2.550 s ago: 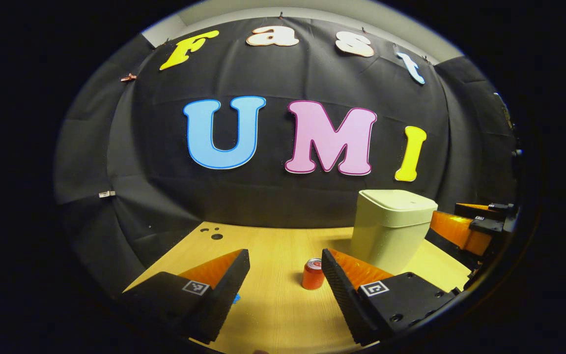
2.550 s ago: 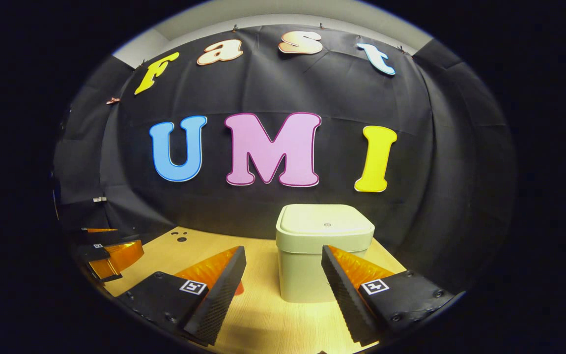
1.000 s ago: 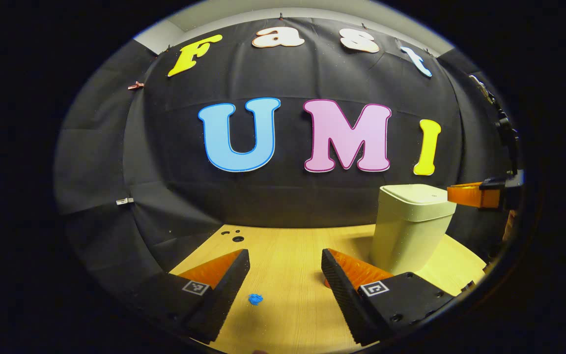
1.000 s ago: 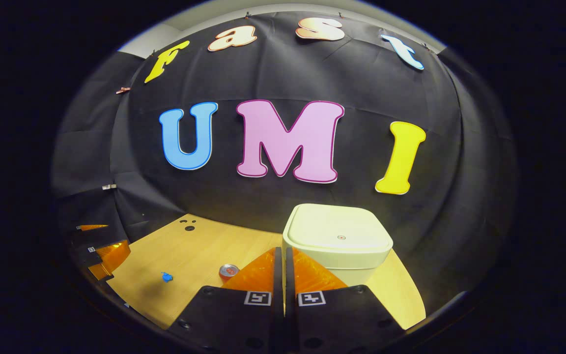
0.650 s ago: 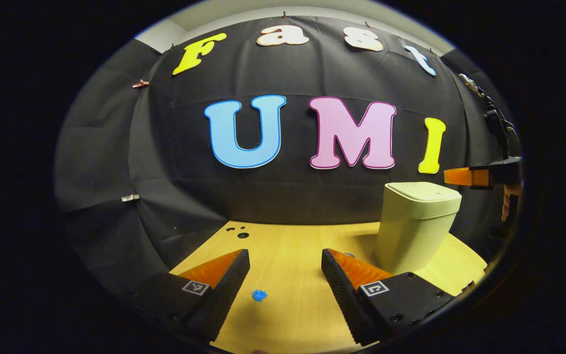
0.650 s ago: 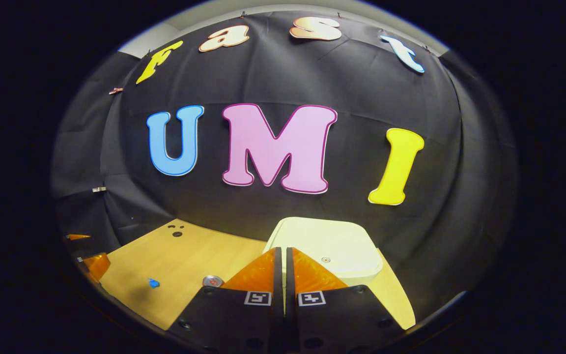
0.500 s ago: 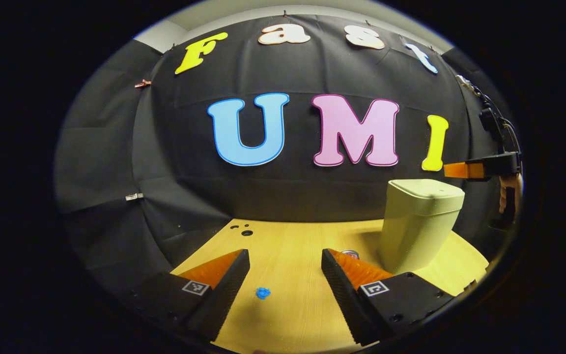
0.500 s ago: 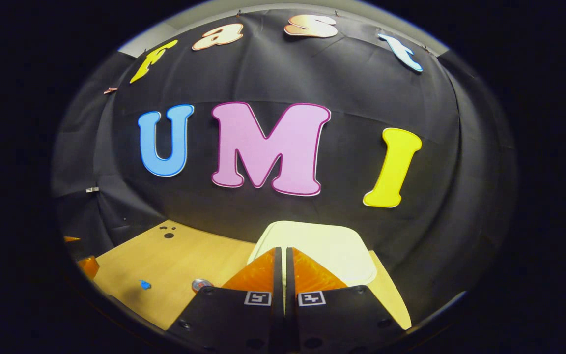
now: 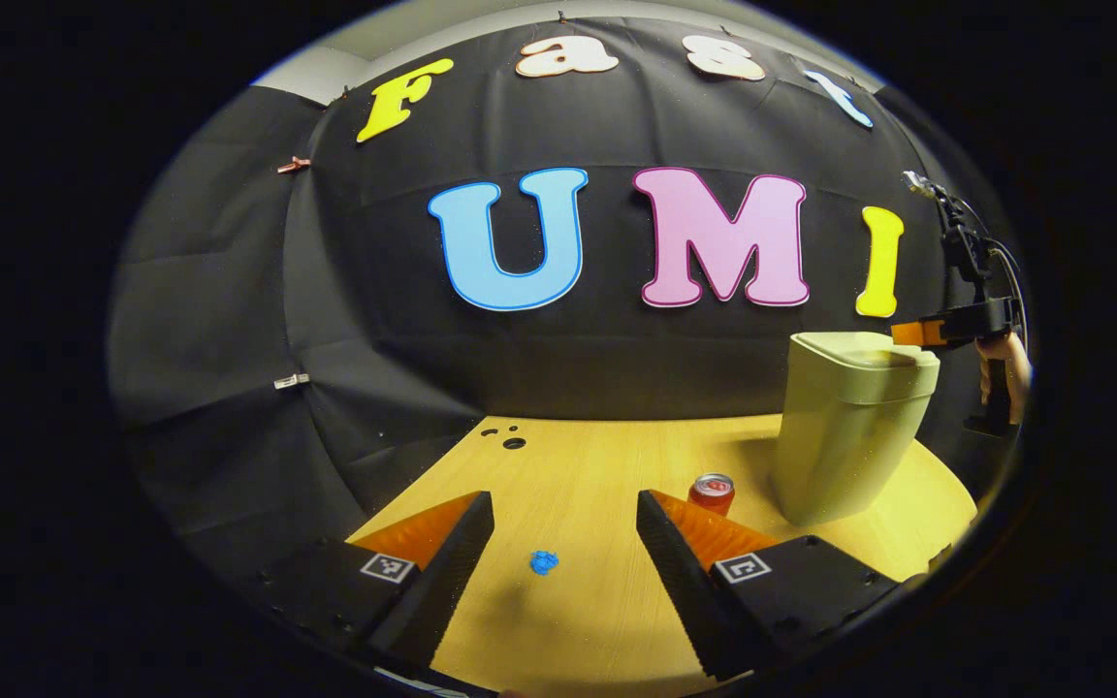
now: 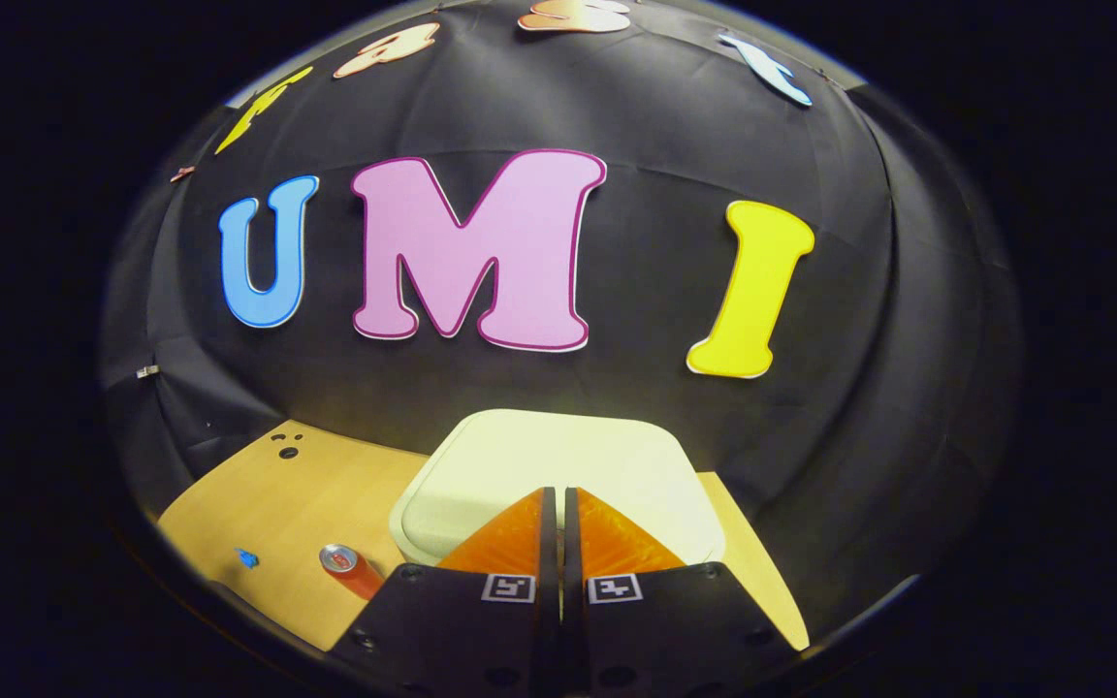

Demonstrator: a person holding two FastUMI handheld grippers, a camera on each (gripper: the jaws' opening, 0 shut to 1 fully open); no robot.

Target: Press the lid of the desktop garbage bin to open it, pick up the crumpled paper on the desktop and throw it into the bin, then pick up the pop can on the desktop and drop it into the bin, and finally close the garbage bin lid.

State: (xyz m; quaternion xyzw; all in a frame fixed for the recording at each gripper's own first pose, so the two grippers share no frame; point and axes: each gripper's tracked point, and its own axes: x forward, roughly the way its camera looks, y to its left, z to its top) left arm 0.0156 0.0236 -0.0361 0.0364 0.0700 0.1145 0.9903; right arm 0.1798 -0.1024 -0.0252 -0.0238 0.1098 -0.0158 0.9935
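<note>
On the tabletop (image 9: 597,465), a pale garbage bin (image 9: 845,427) is standing near the back right, with its lid (image 10: 558,465) lying down over the top. Above that lid, the right gripper (image 10: 555,499) is hanging with its two fingers pressed together, nothing between them; in the left gripper view its tip (image 9: 908,333) is sitting right at the lid's far edge, and whether it is touching the lid cannot be told. A hand (image 9: 1003,373) is gripping its handle at the far right. The left gripper (image 9: 563,504) is hovering low over the front of the tabletop, fingers spread wide and holding nothing. Between them, a little ahead, a small blue crumpled paper (image 9: 543,561) is lying on the wood. The red pop can (image 9: 711,492) is standing upright just beyond the left gripper's right finger, near the bin's base but apart from it. In the right gripper view the can (image 10: 350,570) is showing left of the bin, with the paper (image 10: 246,557) further left
</note>
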